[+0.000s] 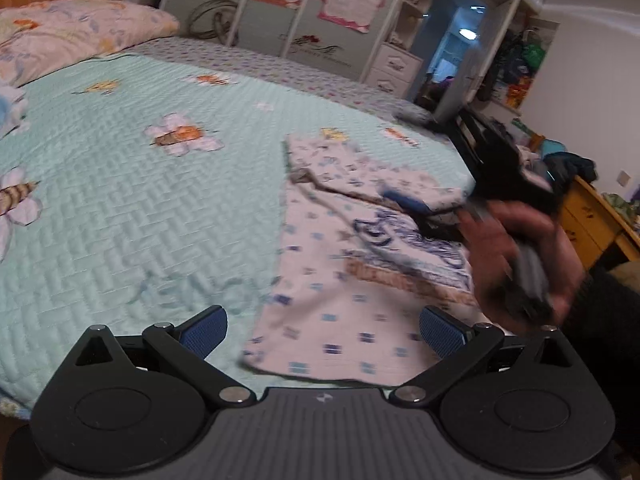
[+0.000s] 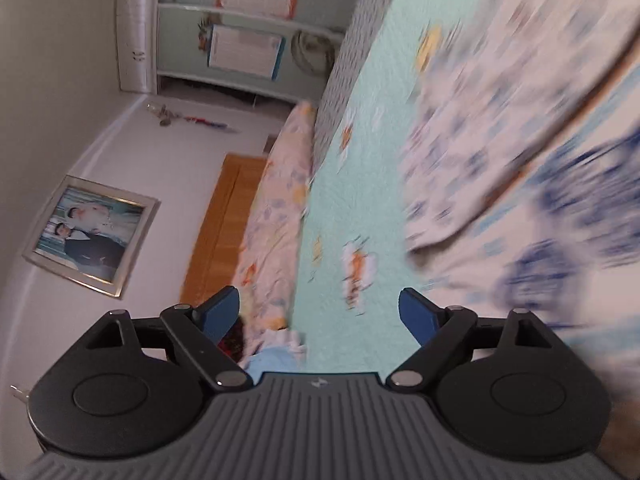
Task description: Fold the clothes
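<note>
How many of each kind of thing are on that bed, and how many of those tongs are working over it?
Patterned white garment, partly folded on the quilt: 1
Floral pillow at the head of the bed: 1
Mint quilt with bee patches: 1
Tongs, both open with nothing between the pads: 2, the left tongs and the right tongs
Total: 5
</note>
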A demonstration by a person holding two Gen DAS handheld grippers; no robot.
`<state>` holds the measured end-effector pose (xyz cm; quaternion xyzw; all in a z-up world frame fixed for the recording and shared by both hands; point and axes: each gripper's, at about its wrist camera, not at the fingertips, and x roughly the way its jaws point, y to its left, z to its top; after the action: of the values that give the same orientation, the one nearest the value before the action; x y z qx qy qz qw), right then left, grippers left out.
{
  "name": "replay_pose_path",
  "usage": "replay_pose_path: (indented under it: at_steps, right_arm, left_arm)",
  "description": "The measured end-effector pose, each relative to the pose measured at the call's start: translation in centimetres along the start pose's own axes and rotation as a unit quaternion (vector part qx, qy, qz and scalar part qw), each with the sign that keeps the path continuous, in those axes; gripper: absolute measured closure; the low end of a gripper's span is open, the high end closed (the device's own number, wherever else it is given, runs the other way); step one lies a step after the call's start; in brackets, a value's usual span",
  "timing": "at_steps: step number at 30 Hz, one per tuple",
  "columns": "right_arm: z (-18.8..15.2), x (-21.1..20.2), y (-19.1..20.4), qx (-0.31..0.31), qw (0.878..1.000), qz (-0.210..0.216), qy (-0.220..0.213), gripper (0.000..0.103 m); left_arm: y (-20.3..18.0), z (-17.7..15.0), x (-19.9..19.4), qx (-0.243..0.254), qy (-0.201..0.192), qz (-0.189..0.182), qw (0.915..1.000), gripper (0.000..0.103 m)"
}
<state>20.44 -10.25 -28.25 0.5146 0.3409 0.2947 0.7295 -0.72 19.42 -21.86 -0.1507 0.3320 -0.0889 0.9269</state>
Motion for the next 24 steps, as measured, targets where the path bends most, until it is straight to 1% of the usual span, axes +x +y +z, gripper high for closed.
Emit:
replay_pose_path:
  at_steps: [3,6,7,9,11,13,16,17,19,20,23,24]
  right_arm:
    - [-0.6,-7.2,-1.1,-0.013,0.998,-0.053,-0.022,0.014]
    - [-2.2,-12.8,-1.8,-0.037,0.993,-0.106,-0.033,0.014]
    - [-2.7,-14.4,-2.2,-0.04,0.992,-0.115,-0.037,0.014]
    - [-3.8,-17.0,-3.0,-0.038,0.99,-0.13,-0.047,0.014]
    - [-4.7,-19.2,-3.6,-0.033,0.987,-0.145,-0.058,0.014]
    - [-5.0,-20.4,-3.7,-0.038,0.983,-0.168,-0.064,0.014]
    - [-5.2,-21.8,-3.8,-0.045,0.978,-0.192,-0.073,0.014]
    - [-5.2,-22.4,-3.9,-0.044,0.976,-0.201,-0.075,0.014]
    - [-5.2,-23.2,-3.9,-0.05,0.972,-0.218,-0.077,0.014]
    - [-5.3,-23.4,-4.1,-0.052,0.97,-0.224,-0.078,0.014]
    - [-5.4,-23.4,-5.0,-0.045,0.97,-0.224,-0.081,0.014]
    - [-5.2,-23.2,-5.3,-0.036,0.971,-0.219,-0.084,0.014]
  left_arm:
    - [-1.6,-0.3,0.6,0.009,0.005,-0.019,0.9998,0.001]
    - [-3.4,-0.9,1.5,0.024,0.018,-0.031,0.9991,0.001]
    - [-4.1,-1.1,1.8,0.031,0.025,-0.029,0.9988,0.001]
    - [-5.6,-1.4,2.5,0.055,0.044,-0.01,0.9975,0.001]
    - [-7.1,-1.5,3.3,0.091,0.062,0.011,0.9939,0.001]
    - [-8.6,-1.4,4.1,0.126,0.075,0.026,0.9889,0.001]
    - [-10.0,-1.0,5.1,0.149,0.08,0.057,0.984,0.001]
    - [-10.0,-0.9,5.3,0.142,0.082,0.061,0.9846,0.001]
    - [-9.5,-0.8,5.4,0.119,0.088,0.052,0.9876,0.001]
    - [-9.3,-0.9,5.4,0.115,0.09,0.054,0.9878,0.001]
    - [-8.7,-1.3,5.1,0.109,0.09,0.065,0.9878,0.001]
    - [-8.6,-1.5,4.9,0.108,0.09,0.069,0.9877,0.001]
